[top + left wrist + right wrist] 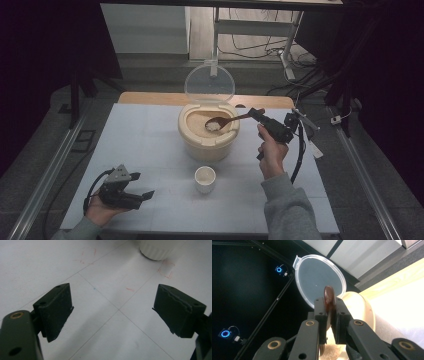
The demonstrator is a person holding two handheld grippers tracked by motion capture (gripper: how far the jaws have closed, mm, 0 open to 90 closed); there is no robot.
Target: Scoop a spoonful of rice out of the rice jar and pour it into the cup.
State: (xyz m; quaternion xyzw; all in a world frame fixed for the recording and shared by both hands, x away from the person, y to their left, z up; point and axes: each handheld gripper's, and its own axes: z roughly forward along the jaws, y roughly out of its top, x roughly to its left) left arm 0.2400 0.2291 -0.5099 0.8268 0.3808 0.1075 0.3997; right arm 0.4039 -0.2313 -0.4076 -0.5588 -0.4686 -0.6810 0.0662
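High view: the white desk [150, 150] carries a cream rice container [208, 135] near the middle of its far edge, its clear round lid [209, 83] standing open and upright behind it. The right gripper [257, 116] is held up over the desk's right half, just right of the container, its jaws clamped on the end of a brown wooden spoon [231, 120]; the spoon reaches left over the container's rim, and its bowl, heaped with white rice [213, 125], sits inside the container's mouth. In the right gripper view the spoon's handle end [329, 297] pokes up between the two closed jaws, with the lid [314, 282] beyond. The left gripper [145, 196] rests low by the near left corner of the desk, jaws spread wide with nothing between them. A small white cup [205, 179] stands near the middle of the desk, in front of the container, well apart from both grippers; the left gripper view catches its ribbed base [156, 251] at the top.
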